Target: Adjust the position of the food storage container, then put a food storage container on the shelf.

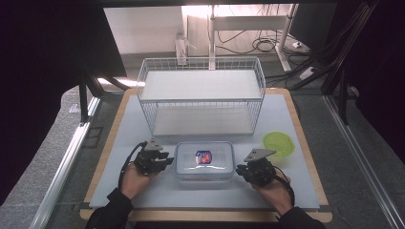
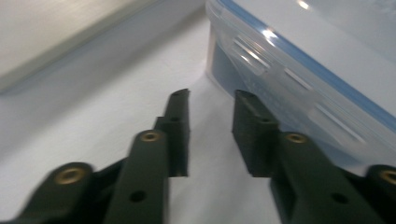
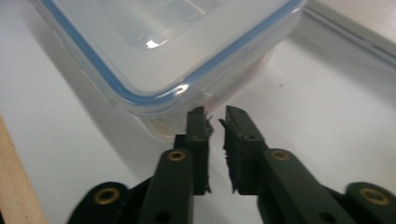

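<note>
A clear plastic food container with a blue-rimmed snap lid and a red and blue label sits on the white mat near the front. My left gripper lies just off its left side, jaws apart with nothing between them. In the left gripper view the gripper points along the mat beside the container's clip wall. My right gripper is at the container's right front corner. In the right gripper view its jaws stand a narrow gap apart, tips just short of the container corner, holding nothing.
A white wire basket rack with two shelves stands behind the container. A lime green bowl sits at the right on the white mat. The wooden table edge frames the mat.
</note>
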A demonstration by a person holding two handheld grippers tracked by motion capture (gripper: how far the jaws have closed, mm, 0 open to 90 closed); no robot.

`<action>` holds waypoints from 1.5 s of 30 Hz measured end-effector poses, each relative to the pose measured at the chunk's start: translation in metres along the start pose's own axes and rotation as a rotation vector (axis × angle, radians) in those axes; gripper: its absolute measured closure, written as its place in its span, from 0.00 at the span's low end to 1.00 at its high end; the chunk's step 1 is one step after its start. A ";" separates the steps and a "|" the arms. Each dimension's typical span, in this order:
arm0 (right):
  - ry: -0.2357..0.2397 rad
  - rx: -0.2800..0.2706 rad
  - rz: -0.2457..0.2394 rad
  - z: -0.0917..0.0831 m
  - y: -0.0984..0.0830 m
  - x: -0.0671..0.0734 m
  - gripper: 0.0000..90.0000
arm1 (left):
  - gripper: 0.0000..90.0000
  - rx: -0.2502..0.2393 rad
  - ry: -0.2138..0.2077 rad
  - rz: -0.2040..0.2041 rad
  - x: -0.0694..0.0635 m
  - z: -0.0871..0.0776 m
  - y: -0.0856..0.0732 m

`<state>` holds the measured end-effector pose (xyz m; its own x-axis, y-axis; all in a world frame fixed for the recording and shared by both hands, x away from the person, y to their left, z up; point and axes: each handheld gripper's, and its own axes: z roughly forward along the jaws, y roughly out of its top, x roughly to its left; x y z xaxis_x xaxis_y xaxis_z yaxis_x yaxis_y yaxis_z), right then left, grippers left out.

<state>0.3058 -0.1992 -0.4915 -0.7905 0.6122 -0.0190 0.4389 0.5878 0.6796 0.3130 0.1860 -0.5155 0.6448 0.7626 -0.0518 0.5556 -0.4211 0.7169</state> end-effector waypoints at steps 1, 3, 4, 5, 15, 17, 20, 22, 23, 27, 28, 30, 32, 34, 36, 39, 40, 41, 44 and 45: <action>-0.008 -0.012 0.007 -0.002 -0.001 -0.001 0.82 | 0.64 -0.011 0.002 0.008 0.000 -0.003 -0.002; -0.003 -0.038 0.025 -0.007 -0.001 -0.005 0.73 | 0.55 -0.024 0.005 0.019 -0.002 -0.009 -0.006; -0.008 -0.048 0.029 -0.009 -0.002 -0.006 0.70 | 0.52 -0.033 0.008 0.021 -0.003 -0.011 -0.007; -0.011 -0.055 0.033 -0.011 -0.002 -0.007 0.67 | 0.48 -0.043 0.007 0.023 -0.004 -0.014 -0.009; -0.002 -0.109 0.053 -0.016 -0.006 -0.009 0.32 | 0.18 -0.066 0.001 0.011 -0.011 -0.033 -0.029; 0.007 -0.127 0.068 -0.015 -0.006 -0.010 0.28 | 0.13 -0.064 0.001 0.014 -0.013 -0.035 -0.033; 0.005 -0.141 0.078 -0.014 -0.006 -0.010 0.22 | 0.08 -0.084 0.001 0.009 -0.014 -0.038 -0.034; 0.007 -0.150 0.085 -0.015 -0.006 -0.011 0.19 | 0.06 -0.105 0.004 0.007 -0.012 -0.039 -0.034; 0.007 -0.155 0.089 -0.015 -0.005 -0.011 0.16 | 0.05 -0.108 0.005 0.008 -0.012 -0.038 -0.034; 0.017 -0.146 0.088 -0.012 -0.005 -0.012 0.08 | 0.04 -0.134 -0.016 0.043 -0.011 -0.035 -0.033; 0.024 -0.145 0.090 -0.011 -0.005 -0.012 0.07 | 0.04 -0.141 -0.024 0.041 -0.011 -0.035 -0.033; 0.030 -0.149 0.090 -0.010 -0.004 -0.013 0.06 | 0.03 -0.135 -0.025 0.025 -0.010 -0.034 -0.031; 0.038 -0.158 0.093 -0.010 -0.003 -0.012 0.04 | 0.03 -0.130 -0.028 0.020 -0.011 -0.034 -0.029; 0.041 -0.163 0.089 -0.010 -0.001 -0.012 0.03 | 0.03 -0.117 -0.047 0.025 -0.013 -0.033 -0.026; 0.048 -0.159 0.085 -0.008 0.001 -0.013 0.02 | 0.04 -0.104 -0.047 0.038 -0.015 -0.031 -0.023; 0.057 -0.151 0.082 -0.006 0.004 -0.013 0.02 | 0.04 -0.084 -0.073 0.045 -0.016 -0.029 -0.016; 0.060 -0.151 0.078 -0.005 0.006 -0.013 0.02 | 0.04 -0.086 -0.083 0.047 -0.016 -0.029 -0.014; 0.059 -0.154 0.075 -0.004 0.007 -0.012 0.02 | 0.04 -0.088 -0.093 0.043 -0.016 -0.028 -0.011; 0.055 -0.144 0.060 -0.001 0.013 -0.011 0.02 | 0.04 -0.087 -0.123 0.034 -0.015 -0.026 -0.004; 0.062 -0.145 0.062 0.000 0.015 -0.010 0.02 | 0.04 -0.085 -0.132 0.026 -0.014 -0.024 -0.002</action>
<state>0.3204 -0.1970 -0.4808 -0.7908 0.6083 0.0682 0.4248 0.4652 0.7766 0.2898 0.1880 -0.4994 0.7252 0.6781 -0.1193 0.4946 -0.3926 0.7754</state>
